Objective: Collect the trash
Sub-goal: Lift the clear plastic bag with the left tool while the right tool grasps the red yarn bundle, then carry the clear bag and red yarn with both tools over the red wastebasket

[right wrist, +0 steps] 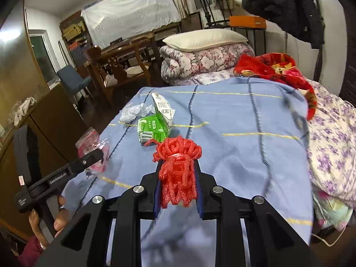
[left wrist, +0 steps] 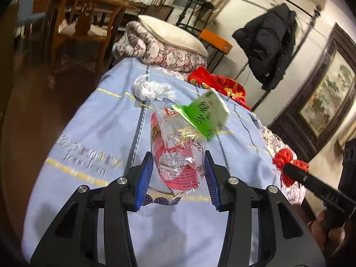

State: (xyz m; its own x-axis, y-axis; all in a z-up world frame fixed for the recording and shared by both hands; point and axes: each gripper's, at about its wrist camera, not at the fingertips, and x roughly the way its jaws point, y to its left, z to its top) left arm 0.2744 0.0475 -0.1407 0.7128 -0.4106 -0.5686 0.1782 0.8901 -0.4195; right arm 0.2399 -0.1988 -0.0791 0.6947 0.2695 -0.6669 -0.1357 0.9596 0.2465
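Both angled down over bed, left gripper (left wrist: 178,169) fingers clamping plastic wrapper (left wrist: 175,155), right gripper (right wrist: 178,178) squeezing red foam net (right wrist: 178,169)

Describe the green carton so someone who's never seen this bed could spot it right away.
On the blue blanket covering the bed, toward its left edge, lies a flattened green carton. It sits beside a crumpled white wrapper. It's the only green item, with a white printed flap sticking up.

A bed (right wrist: 233,115) under a blue blanket fills the middle; wooden chairs (right wrist: 115,66) stand upper left, a dark coat (right wrist: 284,6) hangs upper right against white walls.
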